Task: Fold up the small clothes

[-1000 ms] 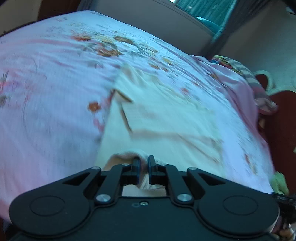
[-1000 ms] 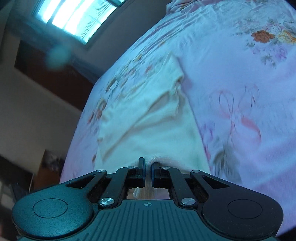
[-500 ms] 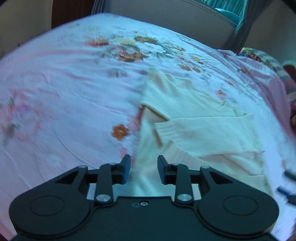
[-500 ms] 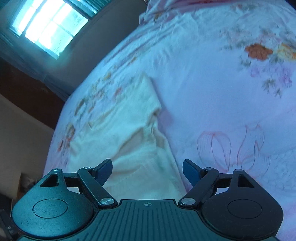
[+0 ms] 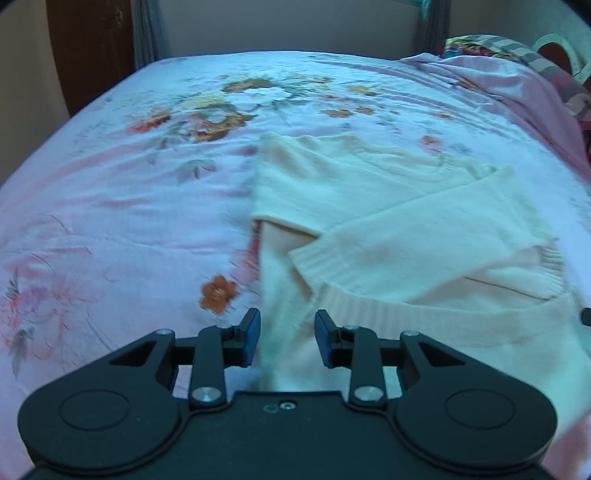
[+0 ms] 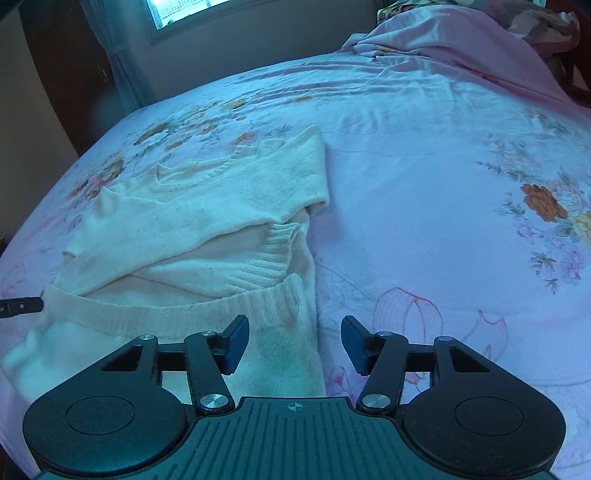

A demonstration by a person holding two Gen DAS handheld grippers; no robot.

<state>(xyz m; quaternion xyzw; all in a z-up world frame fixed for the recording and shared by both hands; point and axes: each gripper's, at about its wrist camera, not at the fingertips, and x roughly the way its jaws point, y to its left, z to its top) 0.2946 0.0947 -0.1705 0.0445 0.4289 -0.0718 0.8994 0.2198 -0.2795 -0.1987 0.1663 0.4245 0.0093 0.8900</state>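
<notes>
The left tongs (image 5: pixel 287 338) are partly open and hold nothing; the near left side of the sweater lies on the bed under the gap between the blue pads, and the pads do not press it. The right tongs (image 6: pixel 294 343) stand wider, and their jaws are closing right now with nothing pinched; the near right side of the sweater lies under the gap and the pads do not touch it. There is one sweater (image 5: pixel 388 229), cream and knitted, lying flat on the bed (image 5: pixel 110 206) near its front edge. The ribbed bottom hem (image 6: pixel 184 306) has been folded up and runs across from side to side, close to both tongs. Past the hem, two sleeves are folded over the middle, one on top of the other, and each ends in a ribbed cuff (image 5: pixel 332 258). The long way of the sweater runs from the front edge of the bed toward the far edge, with the round neck hole (image 6: pixel 199 173) pointing away. No label or writing can be read on it. The bed sheet is pink with orange flowers (image 6: pixel 543 201) and green leaves. At the far right corner of the bed lies a bunched pink blanket (image 6: pixel 461 40). Beyond the far edge are a wall and a bright window (image 6: pixel 192 7).
</notes>
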